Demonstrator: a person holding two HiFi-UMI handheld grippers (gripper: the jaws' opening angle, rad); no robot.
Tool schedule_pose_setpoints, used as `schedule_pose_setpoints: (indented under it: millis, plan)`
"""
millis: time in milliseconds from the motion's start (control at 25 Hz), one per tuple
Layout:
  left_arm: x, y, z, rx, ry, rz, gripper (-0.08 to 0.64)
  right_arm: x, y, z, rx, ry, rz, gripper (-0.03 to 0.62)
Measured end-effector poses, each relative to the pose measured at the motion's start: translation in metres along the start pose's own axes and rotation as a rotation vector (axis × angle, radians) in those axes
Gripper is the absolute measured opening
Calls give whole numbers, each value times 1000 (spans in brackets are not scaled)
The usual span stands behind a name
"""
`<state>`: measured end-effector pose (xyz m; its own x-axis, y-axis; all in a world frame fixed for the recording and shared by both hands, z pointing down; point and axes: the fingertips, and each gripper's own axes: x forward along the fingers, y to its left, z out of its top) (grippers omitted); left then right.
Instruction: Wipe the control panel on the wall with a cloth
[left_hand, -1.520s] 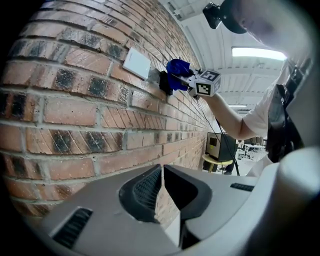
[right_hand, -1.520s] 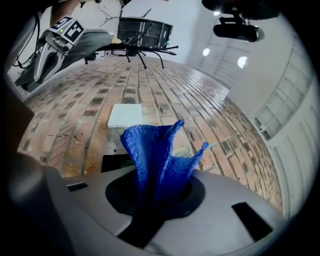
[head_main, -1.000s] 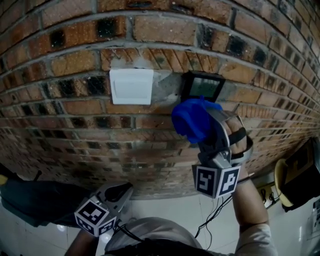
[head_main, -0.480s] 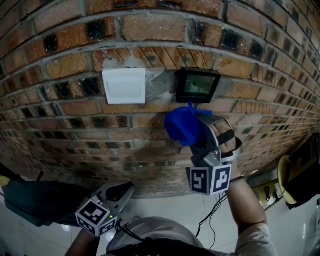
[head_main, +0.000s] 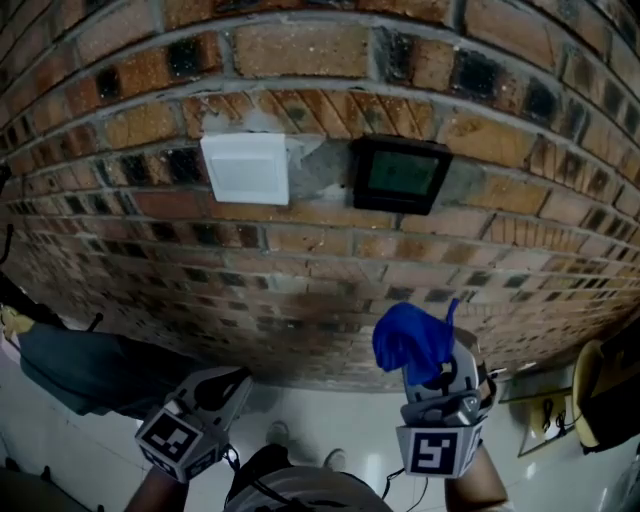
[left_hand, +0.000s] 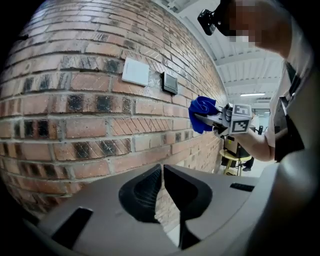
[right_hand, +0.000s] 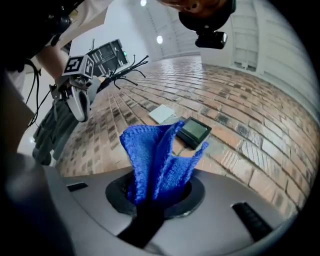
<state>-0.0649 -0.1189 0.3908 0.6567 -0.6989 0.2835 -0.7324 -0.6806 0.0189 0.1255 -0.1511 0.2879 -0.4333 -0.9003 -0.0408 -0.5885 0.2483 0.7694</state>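
The black control panel (head_main: 400, 175) with a greenish screen is set in the brick wall (head_main: 300, 270), uncovered, beside a white switch plate (head_main: 245, 168). Well below the panel, my right gripper (head_main: 432, 368) is shut on a bunched blue cloth (head_main: 412, 342) that stands clear of the bricks. In the right gripper view the cloth (right_hand: 157, 160) sticks up from the right gripper (right_hand: 159, 192), and the panel (right_hand: 194, 132) lies beyond it. My left gripper (head_main: 222, 388) hangs low at the left, shut and holding nothing. The left gripper (left_hand: 161, 182) faces along the wall, where the panel (left_hand: 169, 83) and cloth (left_hand: 201, 112) show.
A dark garment (head_main: 90, 370) hangs low on the left by the wall. A yellow stool (head_main: 592, 392) stands at the right edge. White floor tiles (head_main: 330, 420) and a cable run below the wall.
My right gripper has dropped down from just under the panel, taking the blue cloth with it. The panel now shows in full. The left gripper has hardly moved.
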Motion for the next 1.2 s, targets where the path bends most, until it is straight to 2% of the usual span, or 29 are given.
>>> schedule_pose_setpoints:
  millis: [120, 200, 280, 400, 560, 600, 760, 1000, 1200]
  plan:
    - [-15, -16, -3, 26, 18, 84, 5, -30, 25, -18, 139, -4, 77, 87]
    - [-26, -25, -9, 7, 31, 128, 5, -48, 42, -27, 233, -15, 124, 87]
    - [-35, -33, -14, -23, 36, 143, 5, -67, 56, -35, 321, -15, 169, 87]
    - [-47, -48, -12, -10, 24, 135, 5, -101, 68, -44, 416, 18, 192, 87]
    - [-78, -73, -11, 6, -7, 100, 5, -149, 78, -32, 373, 59, 149, 87]
    - [-87, -78, -12, 12, -19, 82, 5, -161, 80, -24, 391, 62, 127, 87]
    - [-129, -96, -26, 61, -60, 17, 5, -210, 90, 6, 587, 119, 2, 87]
    - [-217, -111, -73, 70, -11, -31, 5, -281, 136, 74, 707, 110, -60, 87]
    - [-266, -120, -90, 55, -19, -74, 5, -333, 159, 105, 782, 144, -105, 87]
